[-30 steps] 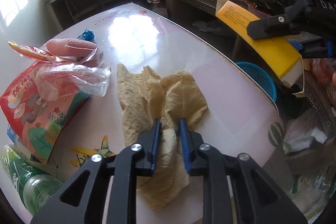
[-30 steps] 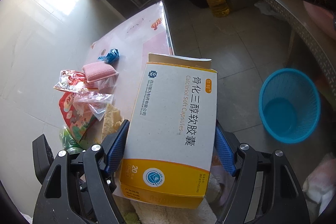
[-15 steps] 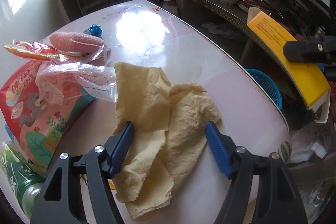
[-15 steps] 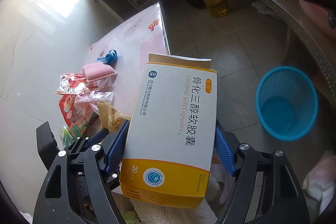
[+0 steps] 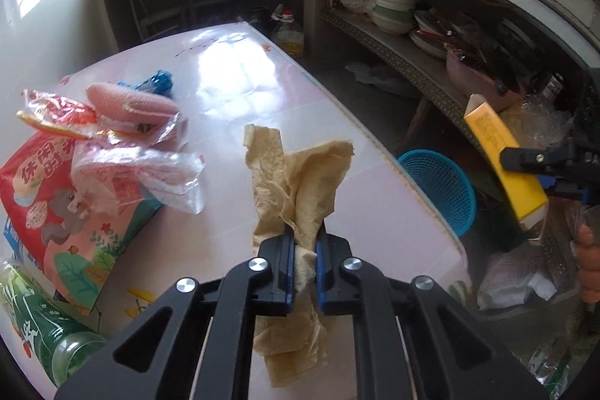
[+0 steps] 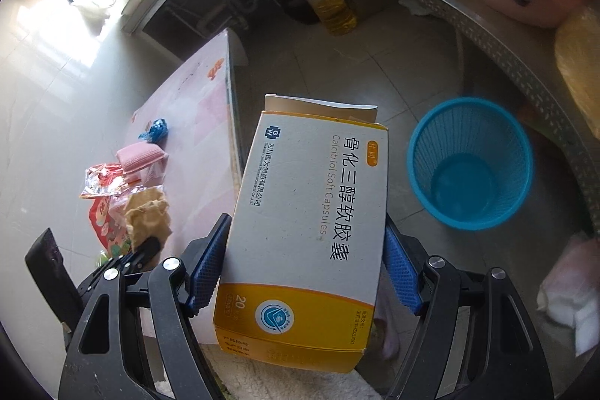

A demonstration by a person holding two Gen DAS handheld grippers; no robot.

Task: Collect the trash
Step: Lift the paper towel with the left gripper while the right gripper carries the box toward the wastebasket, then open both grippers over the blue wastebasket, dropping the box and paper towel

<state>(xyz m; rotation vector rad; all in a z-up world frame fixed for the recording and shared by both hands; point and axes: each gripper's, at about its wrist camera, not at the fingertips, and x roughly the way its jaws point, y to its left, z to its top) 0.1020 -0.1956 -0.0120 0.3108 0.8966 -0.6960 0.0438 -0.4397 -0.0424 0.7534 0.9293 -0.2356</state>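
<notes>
My left tongs (image 5: 304, 252) have just snapped together on the yellow paper (image 5: 300, 182), with the crumpled sheet pinched between them just above the pink worktop (image 5: 232, 77). My right tongs (image 6: 305, 272) squeeze the pill box (image 6: 307, 223) by its two sides, out over the floor near the blue basket (image 6: 470, 164). I think the paper could slip, because only a thin fold is pinched and the rest hangs loose. The box could miss too, since the basket sits off to the side. The dangling paper might drag the clear bag (image 5: 150, 171) along.
</notes>
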